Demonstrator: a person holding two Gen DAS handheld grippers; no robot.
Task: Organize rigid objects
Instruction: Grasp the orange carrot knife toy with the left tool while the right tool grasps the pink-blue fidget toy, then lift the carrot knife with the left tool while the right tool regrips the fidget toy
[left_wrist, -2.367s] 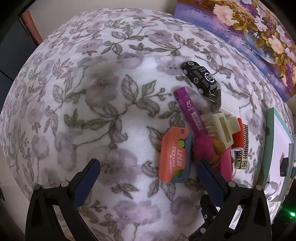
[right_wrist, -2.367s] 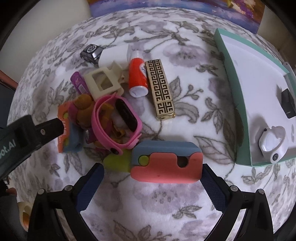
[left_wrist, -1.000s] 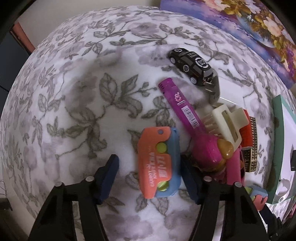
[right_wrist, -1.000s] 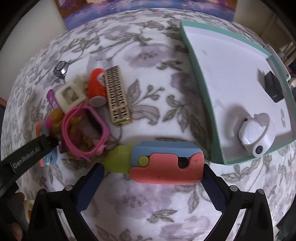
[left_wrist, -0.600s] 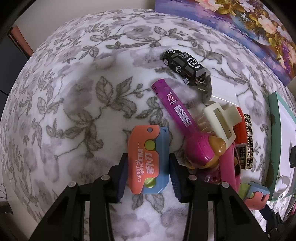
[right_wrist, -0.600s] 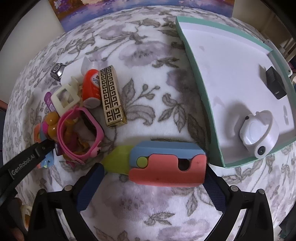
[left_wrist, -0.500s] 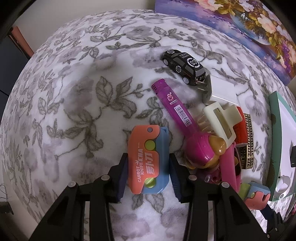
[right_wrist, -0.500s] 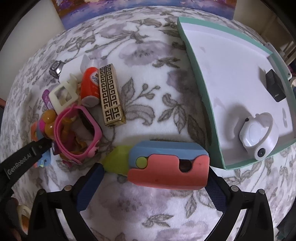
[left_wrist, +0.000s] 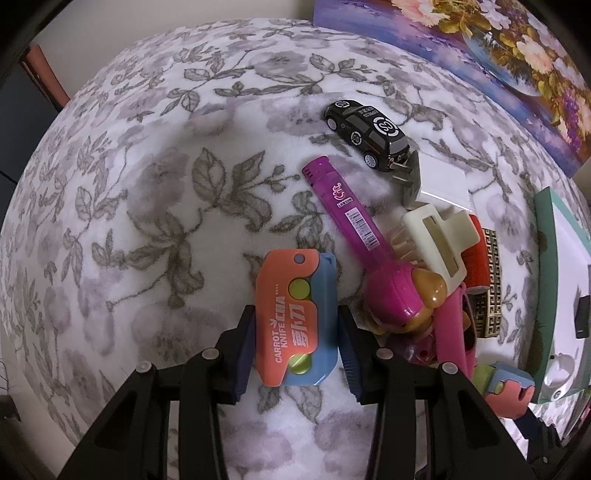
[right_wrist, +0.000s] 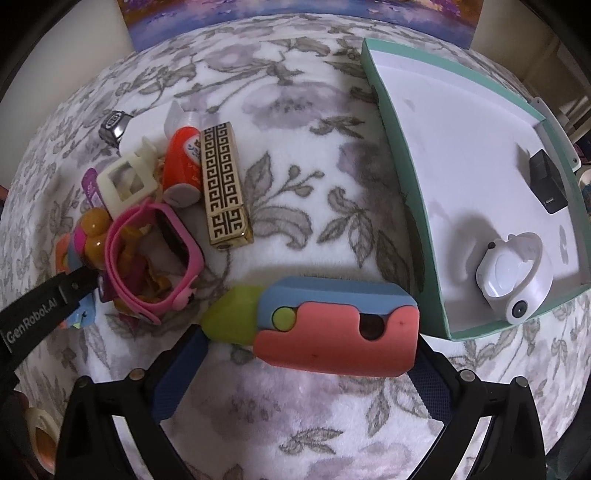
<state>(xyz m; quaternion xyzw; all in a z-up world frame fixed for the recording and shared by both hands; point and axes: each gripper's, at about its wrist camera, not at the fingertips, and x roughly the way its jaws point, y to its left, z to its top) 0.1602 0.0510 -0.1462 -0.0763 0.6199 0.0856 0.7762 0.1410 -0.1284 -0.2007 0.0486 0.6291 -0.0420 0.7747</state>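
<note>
Carrot knife (right_wrist: 338, 326) in hand-held gripper (right_wrist: 303, 373)

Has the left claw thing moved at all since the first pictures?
Yes. The left gripper has shifted left, away from the teal tray, and closed around the orange carrot knife toy.

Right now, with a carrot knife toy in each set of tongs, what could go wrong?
1. The left tongs pinch the closed carrot knife only at its lower end; it may pivot when lifted.
2. It lies close beside the pink pen and the pile, so a sideways lift could drag them.
3. The right tongs grip the open carrot knife lengthwise; its green blade could slide and loosen the hold.
</note>
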